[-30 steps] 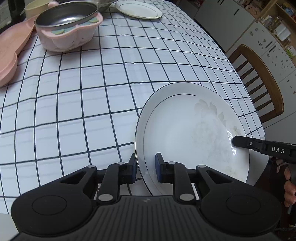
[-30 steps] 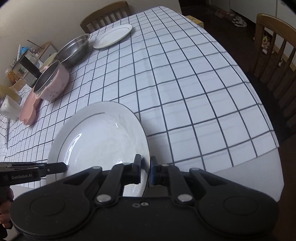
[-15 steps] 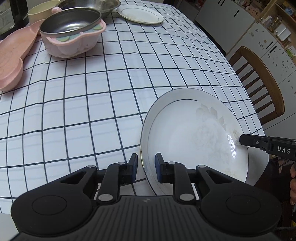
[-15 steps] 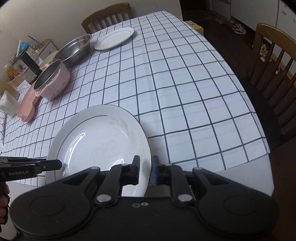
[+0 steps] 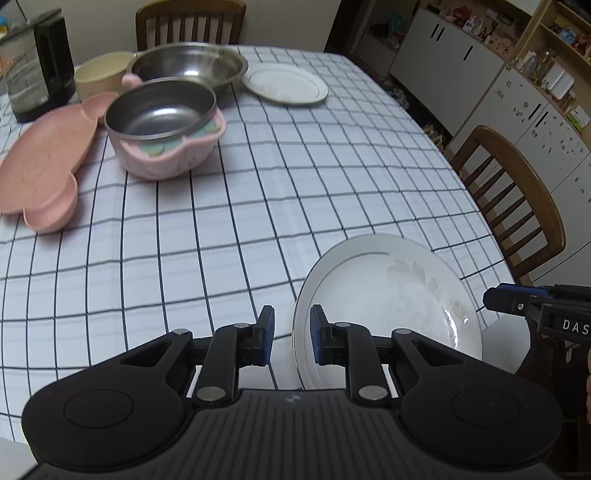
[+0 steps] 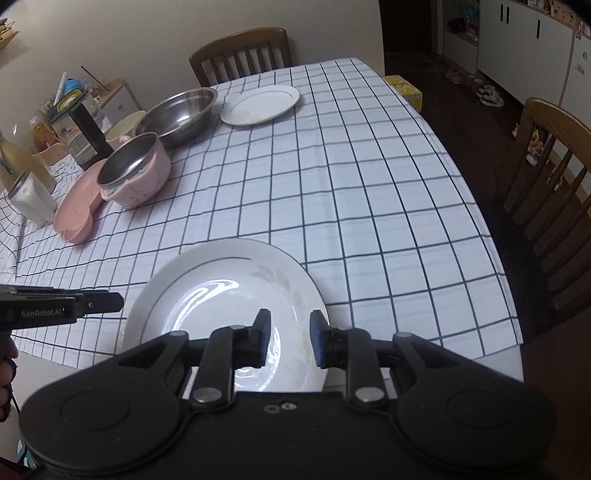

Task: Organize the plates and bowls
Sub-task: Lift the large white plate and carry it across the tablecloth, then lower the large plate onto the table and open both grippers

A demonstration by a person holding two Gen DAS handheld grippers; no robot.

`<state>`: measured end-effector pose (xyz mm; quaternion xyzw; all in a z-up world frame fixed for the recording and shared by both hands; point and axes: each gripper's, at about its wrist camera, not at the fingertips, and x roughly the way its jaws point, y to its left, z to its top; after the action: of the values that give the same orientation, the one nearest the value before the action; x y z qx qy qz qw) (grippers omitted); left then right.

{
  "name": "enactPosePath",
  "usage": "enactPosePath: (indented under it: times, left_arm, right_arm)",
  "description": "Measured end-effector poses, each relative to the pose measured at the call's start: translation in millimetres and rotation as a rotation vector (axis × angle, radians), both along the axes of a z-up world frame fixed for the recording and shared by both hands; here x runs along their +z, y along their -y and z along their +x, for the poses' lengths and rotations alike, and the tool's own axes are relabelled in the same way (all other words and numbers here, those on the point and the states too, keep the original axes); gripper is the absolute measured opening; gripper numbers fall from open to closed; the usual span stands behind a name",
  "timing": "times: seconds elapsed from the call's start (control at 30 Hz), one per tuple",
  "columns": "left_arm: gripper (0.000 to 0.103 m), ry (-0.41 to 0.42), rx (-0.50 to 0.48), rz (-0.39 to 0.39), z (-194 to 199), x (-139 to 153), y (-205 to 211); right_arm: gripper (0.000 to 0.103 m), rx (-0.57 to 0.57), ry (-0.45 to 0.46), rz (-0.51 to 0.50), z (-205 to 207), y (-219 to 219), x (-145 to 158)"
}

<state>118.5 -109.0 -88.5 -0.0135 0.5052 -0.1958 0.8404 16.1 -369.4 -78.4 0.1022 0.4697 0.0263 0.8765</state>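
checked cloth (image 5: 295, 177) over worktop, wooden chairs (image 6: 554, 177) around, white cabinets (image 5: 439, 51), dark floor (image 6: 461, 110), pale wall (image 6: 147, 22).

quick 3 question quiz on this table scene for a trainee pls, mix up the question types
1. True or false: the right gripper is clamped on the floral plate.
2. Which dish lies nearest the near edge of the table? A floral plate, B pink tray, C steel bowl.
3. Fill in: the number of white plates on the table is ____.

Key
1. False. Its jaws have just been opening and stand apart, with the pads off the plate.
2. A.
3. Two: the floral plate and a small plate at the far end.
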Motion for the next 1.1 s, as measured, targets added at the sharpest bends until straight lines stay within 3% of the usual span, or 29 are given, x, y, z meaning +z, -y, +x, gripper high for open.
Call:
enactPosePath:
  times: [0.3,0.43,0.5,0.57,0.6,0.73,0.8,0.87,1.1]
  left_arm:
    - [0.026,0.103,-0.014,-0.018,2.7,30.7,4.7]
    - [0.030,0.138,-0.016,-0.028,6.2,40.7,9.5]
    - [0.034,0.150,-0.017,-0.037,8.6,45.1,12.7]
    - [0.055,0.174,-0.005,-0.046,10.9,50.0,15.2]
    - [0.058,0.193,0.001,-0.050,11.9,52.9,16.5]
    - [0.061,0.229,0.012,-0.055,21.4,63.6,25.4]
    - [0.065,0.241,0.024,-0.056,28.1,68.0,30.2]
    - [0.072,0.256,0.039,-0.061,34.8,72.4,34.5]
    - [0.076,0.300,0.072,-0.052,61.6,82.6,55.5]
  right_arm:
    - [0.039,0.036,0.060,-0.027,4.6,-15.1,27.7]
    - [0.050,0.055,0.084,-0.046,10.1,-18.2,39.1]
    - [0.053,0.068,0.100,-0.054,14.1,-18.4,45.3]
    - [0.059,0.078,0.113,-0.059,18.7,-17.0,50.5]
    - [0.060,0.084,0.119,-0.062,21.2,-16.3,52.6]
    - [0.065,0.109,0.144,-0.077,34.3,-12.2,61.1]
    - [0.066,0.122,0.154,-0.081,42.1,-8.7,65.7]
    - [0.074,0.136,0.171,-0.084,50.4,-4.7,71.3]
    - [0.084,0.181,0.228,-0.106,85.6,9.9,87.1]
